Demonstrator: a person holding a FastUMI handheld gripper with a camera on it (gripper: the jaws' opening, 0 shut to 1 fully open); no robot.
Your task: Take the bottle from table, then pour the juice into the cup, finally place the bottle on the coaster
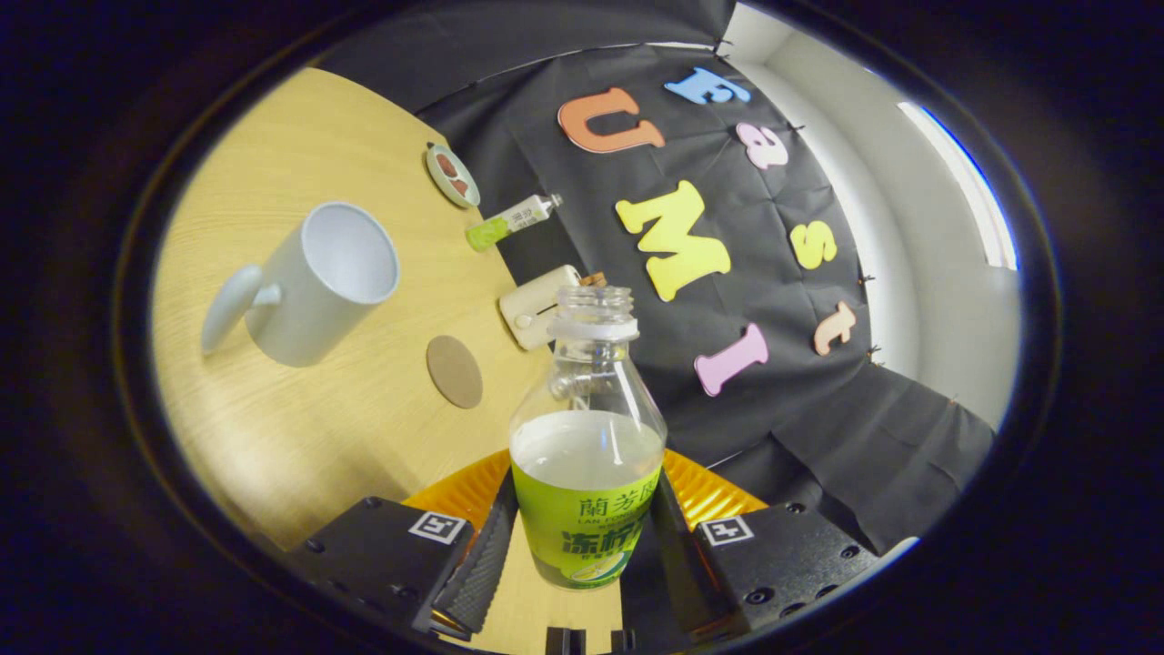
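Note:
A clear, uncapped bottle point(587, 455) with a green label and pale juice stands between my fingers, and the gripper point(575, 537) is shut on its labelled lower part. The whole view is tilted, so the wooden table point(300, 437) leans. A white mug point(314, 282) with its handle toward me stands beyond the fingers, its mouth open and its inside looking empty. A round brown coaster point(454, 370) lies flat on the table between the mug and the bottle's neck.
A small tube with a green end point(512, 221), a round dish point(452, 175) and a cream-coloured box point(538, 305) lie near the table's far edge by the black cloth wall. An orange ridged plate point(718, 491) shows just behind the bottle's base.

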